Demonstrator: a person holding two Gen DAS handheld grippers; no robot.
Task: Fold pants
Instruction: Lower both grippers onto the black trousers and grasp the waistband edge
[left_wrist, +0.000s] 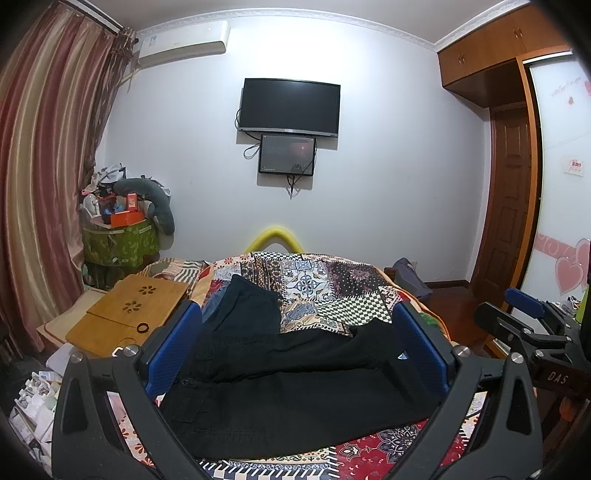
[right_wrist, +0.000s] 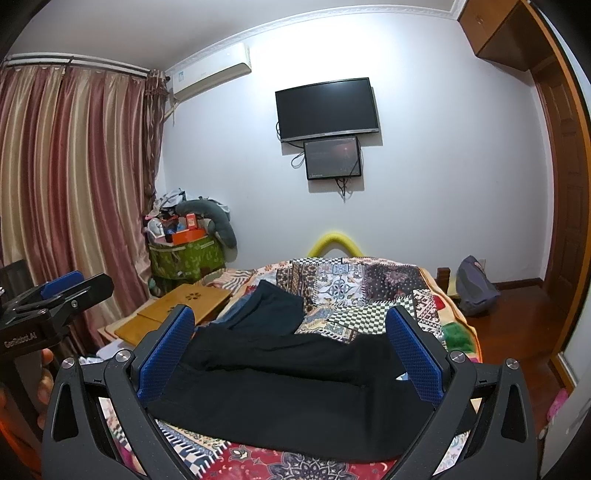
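Note:
Black pants (left_wrist: 295, 387) lie spread across the patterned bedspread (left_wrist: 314, 284), legs running left to right; they also show in the right wrist view (right_wrist: 295, 384). A second dark garment (left_wrist: 247, 306) lies just behind them, seen too in the right wrist view (right_wrist: 269, 306). My left gripper (left_wrist: 297, 325) is open and empty, held above the pants. My right gripper (right_wrist: 290, 328) is open and empty, also above the pants. The right gripper shows at the edge of the left view (left_wrist: 532, 325), and the left gripper at the edge of the right view (right_wrist: 70, 291).
A bamboo lap tray (left_wrist: 129, 310) sits at the bed's left side. A green bin piled with clutter (left_wrist: 118, 240) stands by the curtains (left_wrist: 44, 166). A grey bag (right_wrist: 476, 284) lies on the wooden floor to the right. A TV (left_wrist: 290, 105) hangs on the far wall.

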